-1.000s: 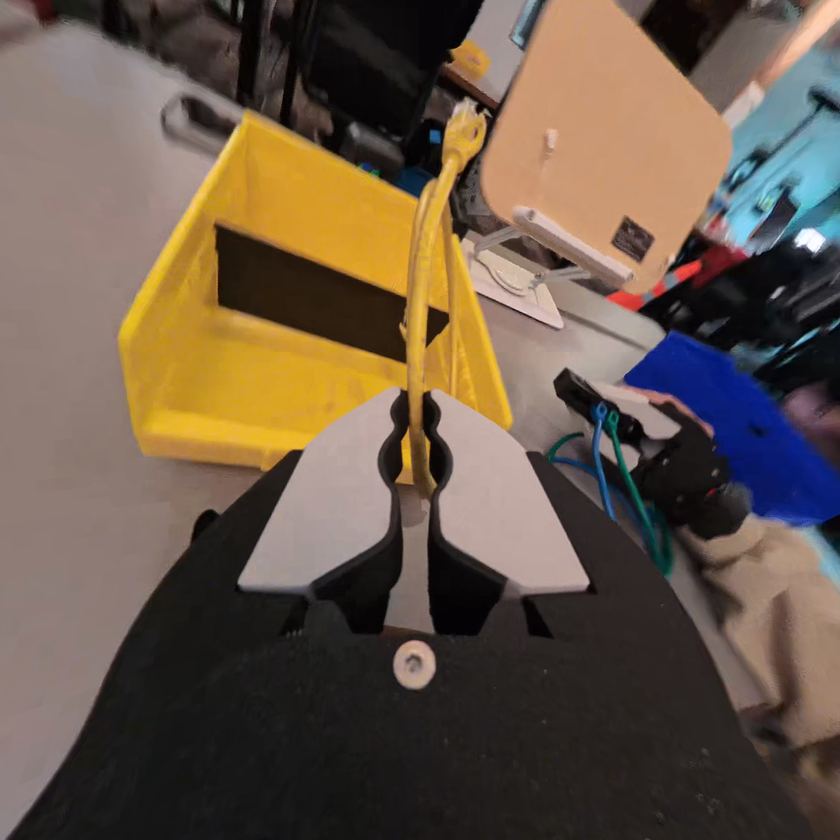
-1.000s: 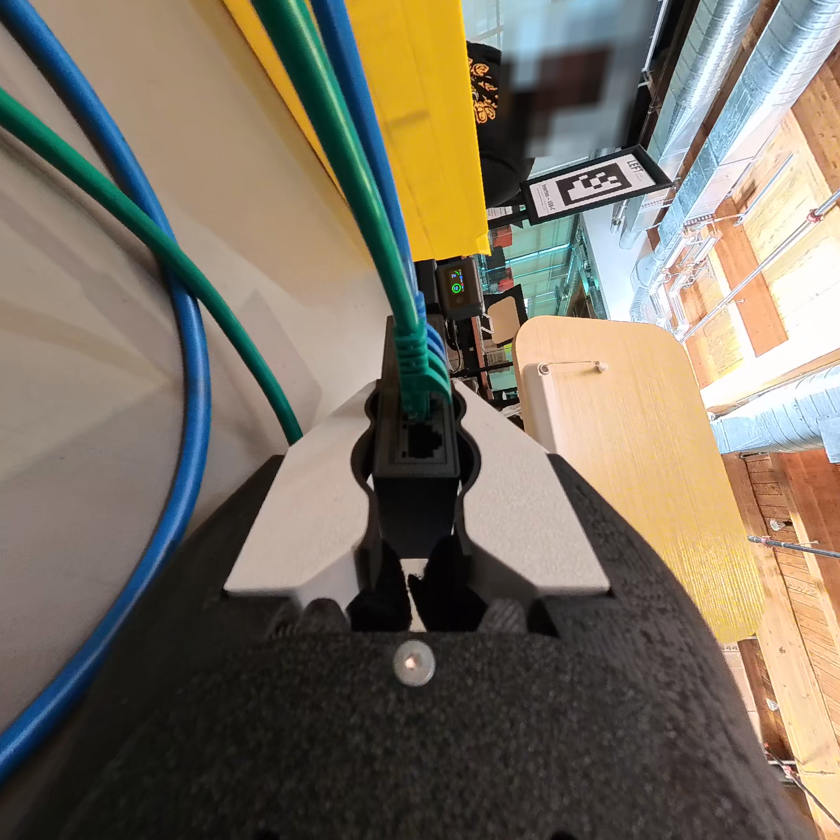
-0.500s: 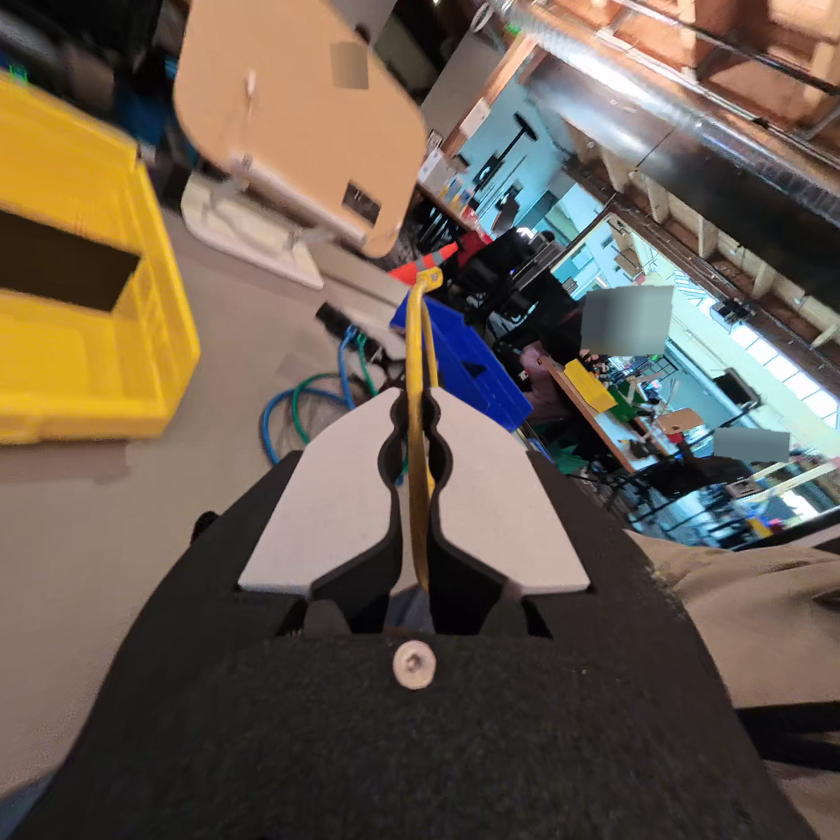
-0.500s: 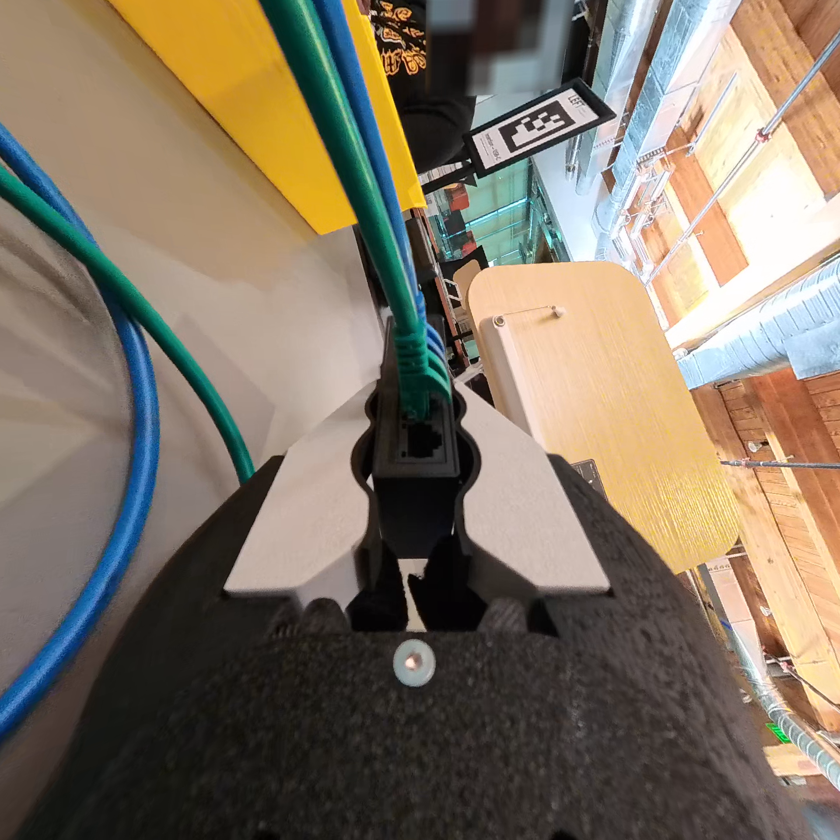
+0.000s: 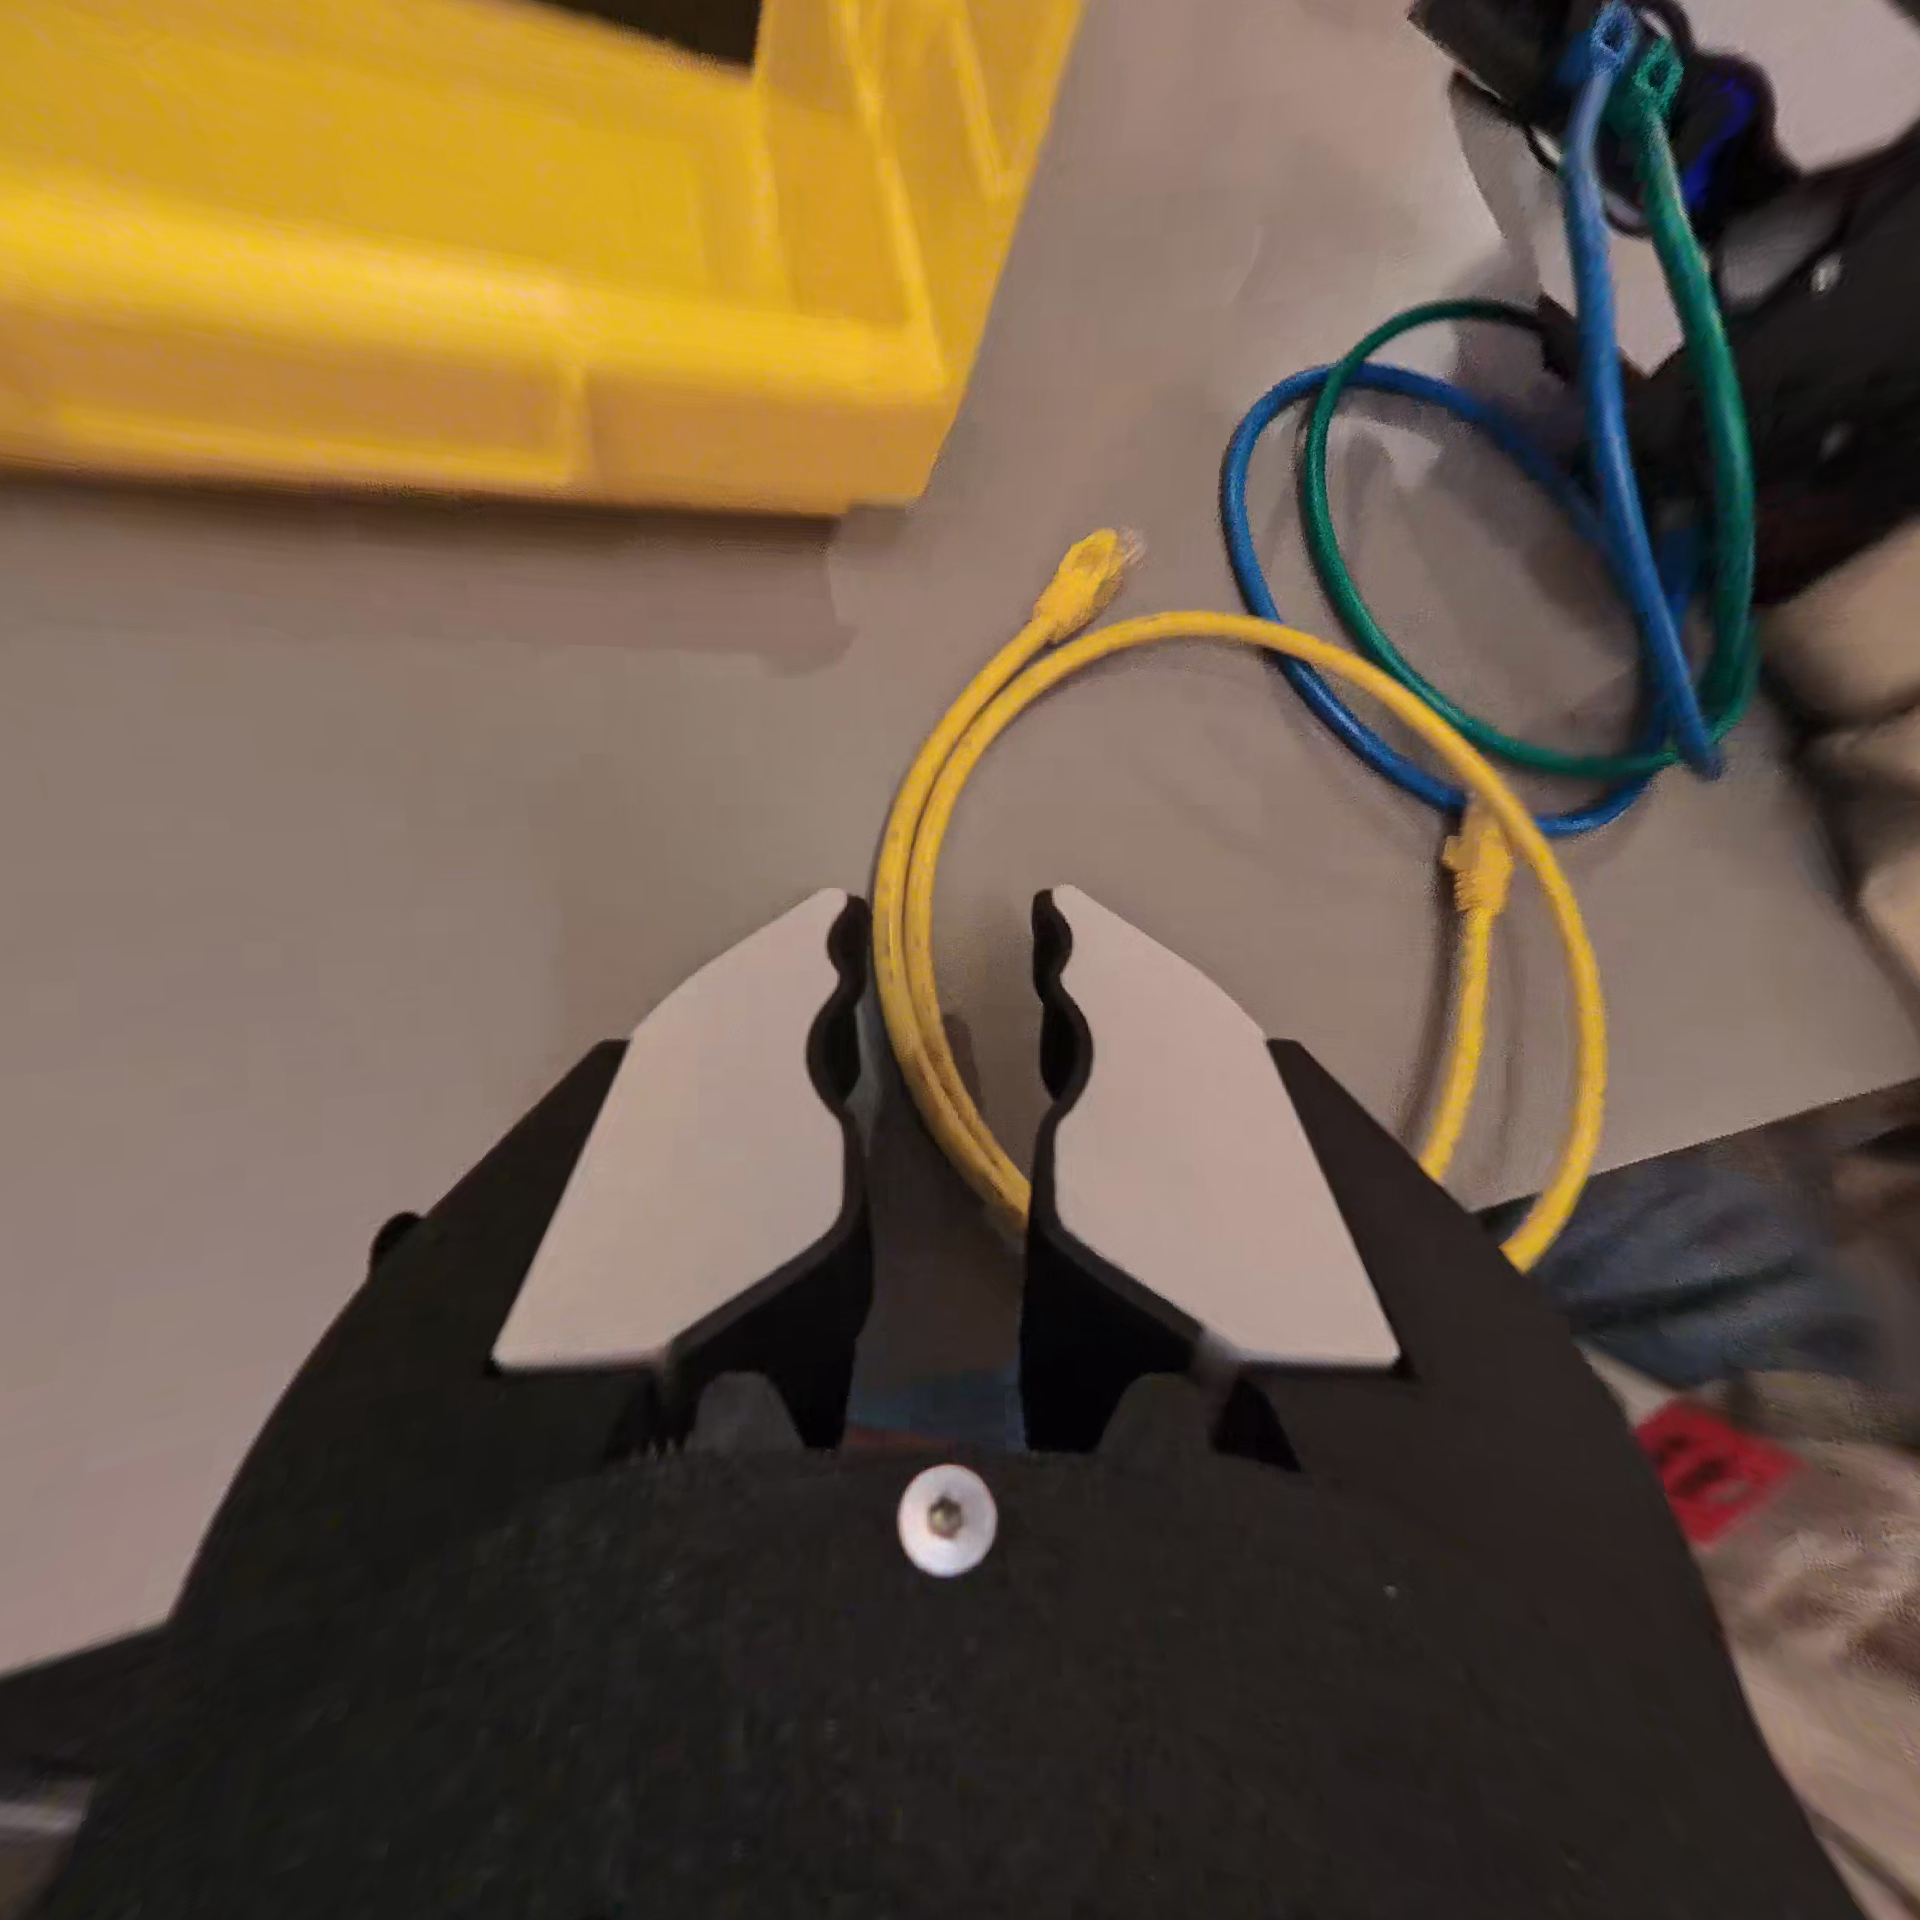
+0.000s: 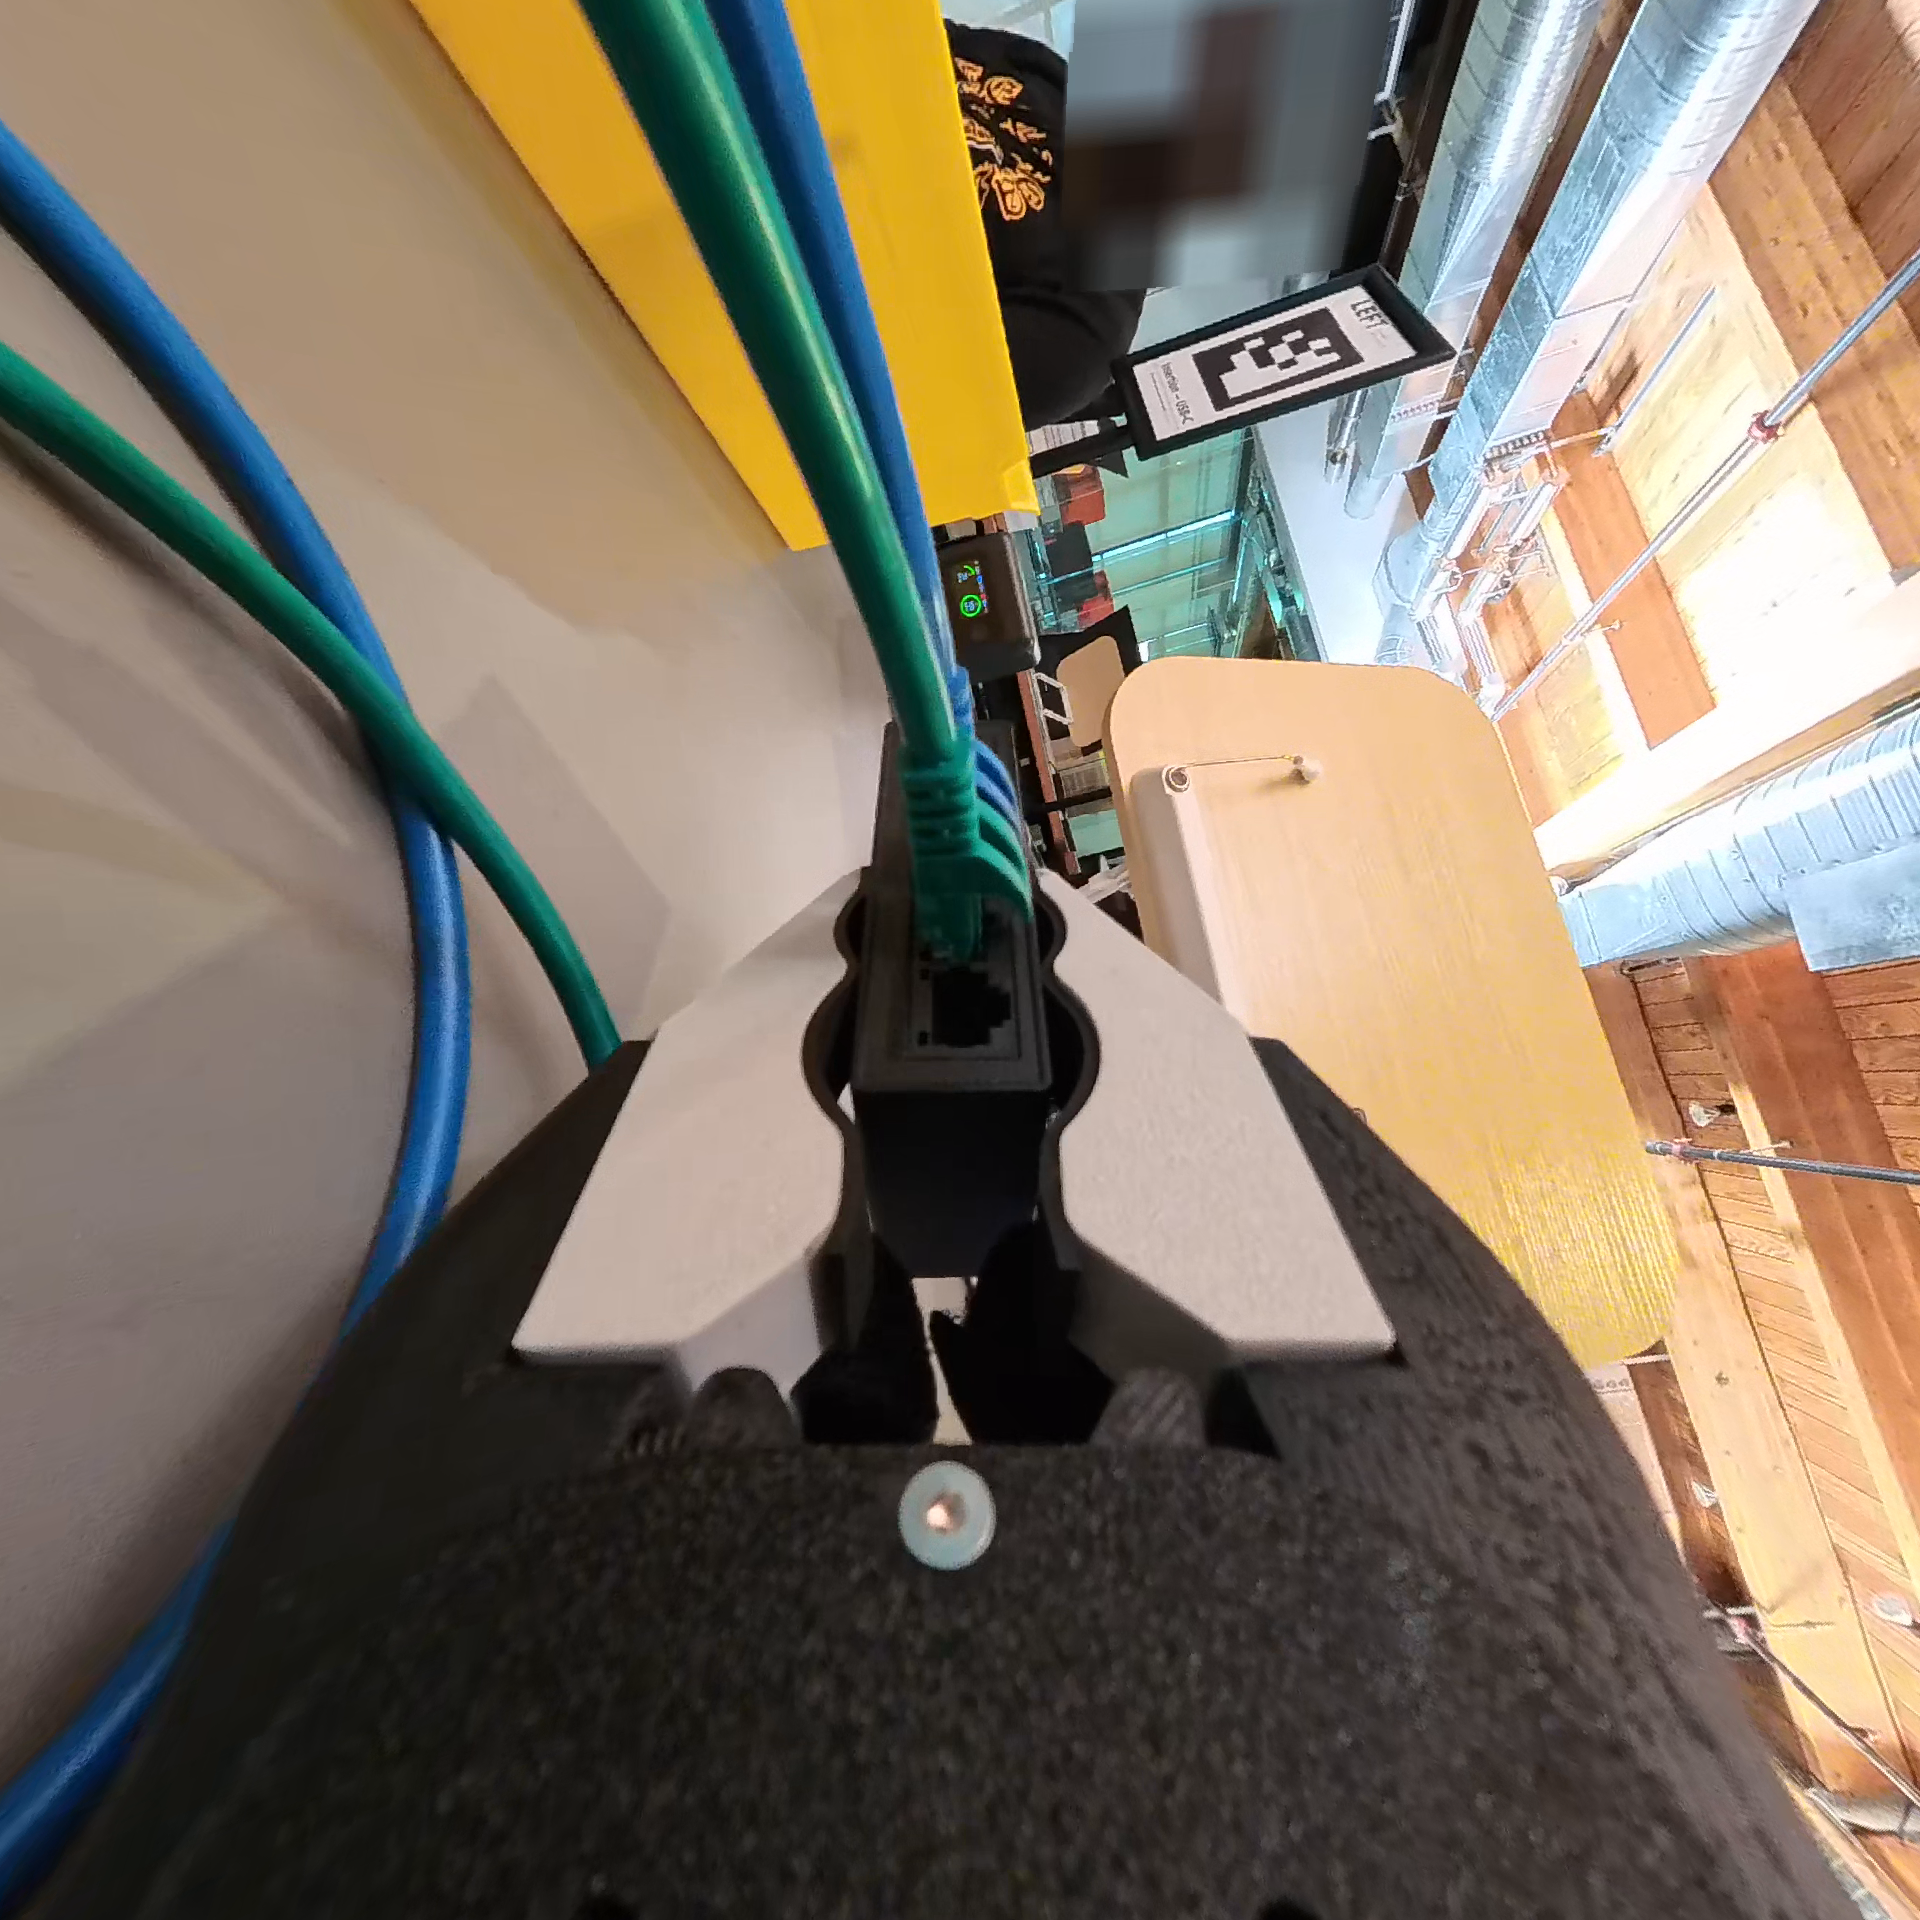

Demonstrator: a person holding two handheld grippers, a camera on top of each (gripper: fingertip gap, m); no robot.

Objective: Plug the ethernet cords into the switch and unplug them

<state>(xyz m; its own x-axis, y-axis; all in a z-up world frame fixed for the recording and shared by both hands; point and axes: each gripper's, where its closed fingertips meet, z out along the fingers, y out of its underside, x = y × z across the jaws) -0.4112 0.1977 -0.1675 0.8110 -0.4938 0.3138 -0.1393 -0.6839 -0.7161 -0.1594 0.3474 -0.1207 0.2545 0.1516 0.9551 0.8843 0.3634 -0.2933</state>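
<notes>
Between our left tongs: our left gripper point(image 5: 943, 904) stood with its jaws parted, and two strands of the yellow cord point(image 5: 1226, 630) ran loose through the gap, lying on the grey table point(image 5: 416, 831), nothing pinched
Ahead of our left tongs: one yellow plug point(image 5: 1086, 582) pointed away from us; the other plug point(image 5: 1475, 857) lay to the right inside the loop
Far left ahead: we saw the yellow bin point(image 5: 520, 260), well apart from the cord
Right ahead: the blue cord point(image 5: 1262, 468) and green cord point(image 5: 1320, 457) lay coiled, the yellow loop crossing over them
Our right tongs: our right gripper point(image 6: 945, 914) was clenched on the black switch point(image 6: 945, 1132), jaws pressed against both its sides
Switch ports: we saw the green plug point(image 6: 945, 831) seated, the blue plug point(image 6: 992, 774) just beyond it, and the nearest port point(image 6: 961, 1013) vacant
Beyond our right tongs: a pale wooden board point(image 6: 1403, 987) stood to the right
</notes>
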